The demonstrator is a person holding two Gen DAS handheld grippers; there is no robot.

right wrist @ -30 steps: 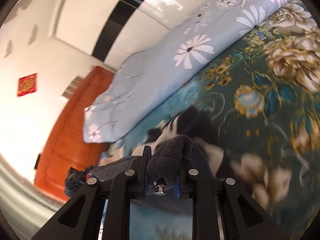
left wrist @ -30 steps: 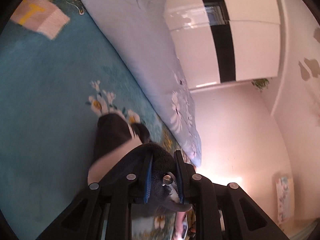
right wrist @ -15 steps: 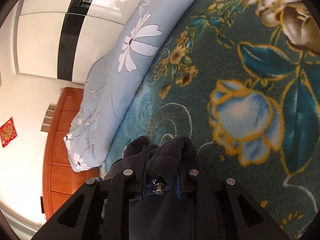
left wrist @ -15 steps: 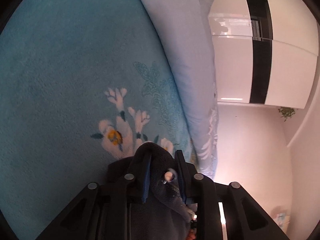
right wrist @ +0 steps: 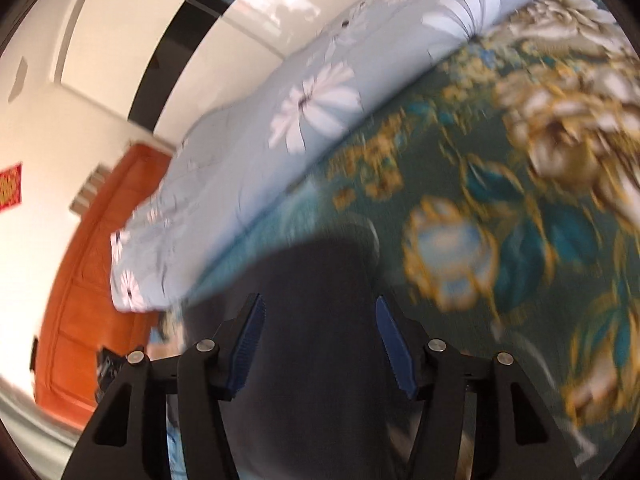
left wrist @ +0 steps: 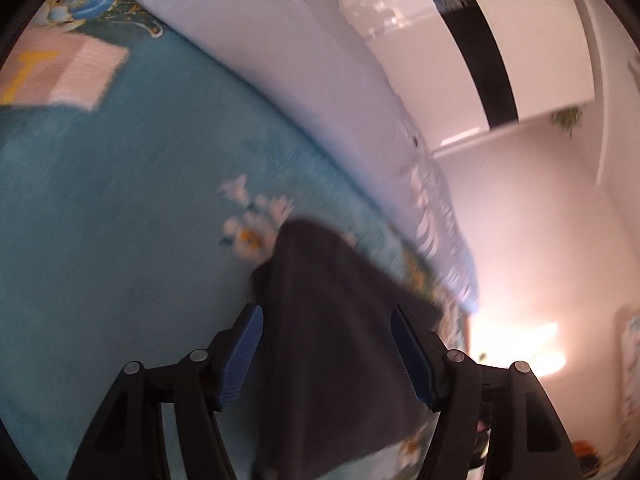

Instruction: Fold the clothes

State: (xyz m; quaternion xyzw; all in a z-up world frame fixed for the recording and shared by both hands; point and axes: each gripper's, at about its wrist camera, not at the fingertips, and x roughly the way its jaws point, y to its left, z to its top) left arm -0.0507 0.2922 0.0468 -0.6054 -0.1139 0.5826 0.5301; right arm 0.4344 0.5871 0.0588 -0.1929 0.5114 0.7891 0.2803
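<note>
a second ago both of my tools were pinched tight on bunched dark fleece; now the left tool [left wrist: 326, 354] and the right tool [right wrist: 318, 340] each stand apart, their jaws having just been opening, and the dark garment [left wrist: 328, 320] lies loose between the blue pads [left wrist: 242, 354] without my being able to see either pad pressing it. on the right wrist view the same dark garment [right wrist: 316, 320] spreads flat under the tool on the patterned bedspread [right wrist: 520, 200], no longer humped up as it was.

around it, on the left side i see the teal blanket [left wrist: 120, 200] with a small white flower print, a pink cloth [left wrist: 68, 76] with a yellow mark at the far edge, and a pale blue floral quilt [left wrist: 320, 80] rolled along the bed's far side. beyond that stands a white wardrobe [left wrist: 540, 40] with a black stripe. the right view shows an orange wooden door [right wrist: 92, 280] and a red paper square [right wrist: 10, 186] on the wall.

both views are smeared with motion, so the garment's edges and what kind of garment it is are hard to make out; its near part is cut off under the tool arms.
</note>
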